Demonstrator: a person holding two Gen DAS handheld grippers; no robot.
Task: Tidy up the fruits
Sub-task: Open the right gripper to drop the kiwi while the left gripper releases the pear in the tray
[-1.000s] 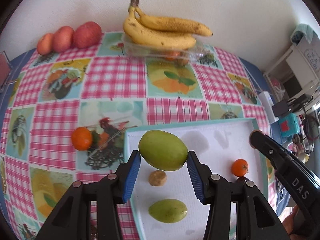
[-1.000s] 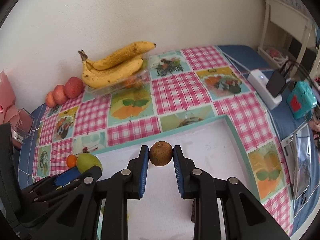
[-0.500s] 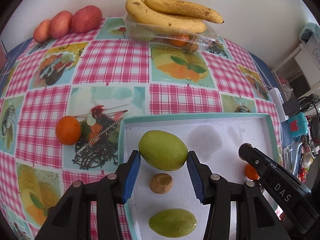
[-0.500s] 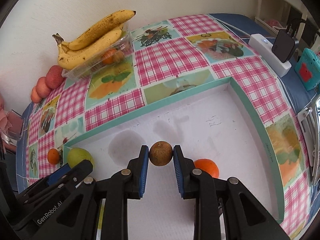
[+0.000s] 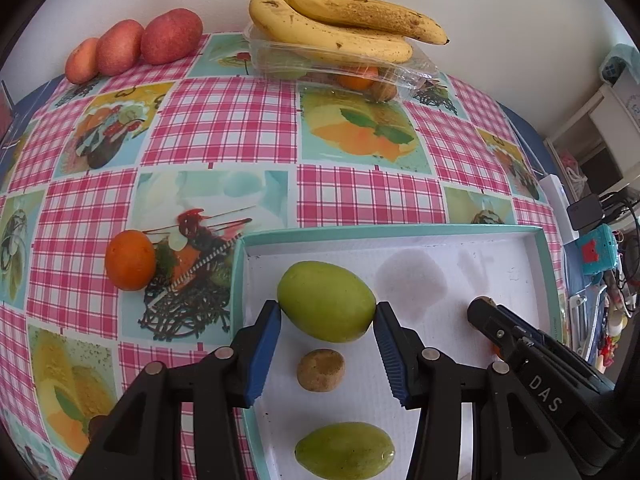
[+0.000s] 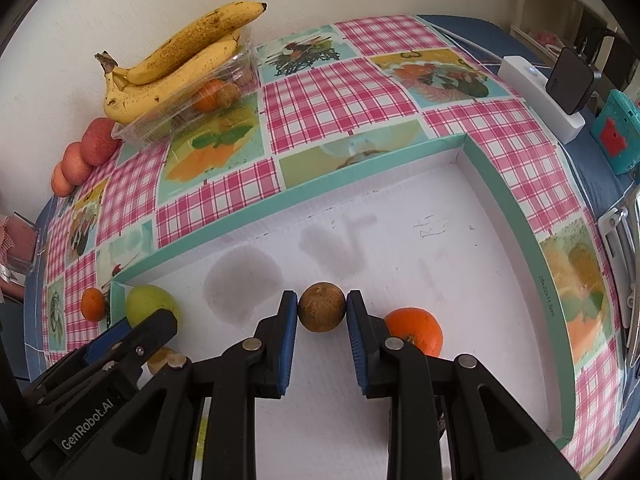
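Both grippers lower over white tray (image 6: 504,200) than half second ago; left gripper (image 5: 327,334) clamps green fruit (image 5: 326,300) across middle: smooth, heavy, may slip. Right gripper (image 6: 322,320) pinches small brown fruit (image 6: 321,306), firm, light, beside orange (image 6: 416,330)

I'm at home, some lived-in room, not a lab. Table against a plain white wall, covered with a pink-check oilcloth (image 5: 224,120) printed with fruit pictures. Bananas (image 5: 336,28) lie on a clear plastic punnet (image 6: 188,108) at the table's back edge, three reddish fruits (image 5: 132,46) at the back left corner. At the right edge a white power strip (image 6: 540,96) with a black charger (image 6: 570,80) plugged in, a teal gadget (image 6: 618,136) beside it. Past that edge I see white shelving (image 5: 600,136) and household clutter.
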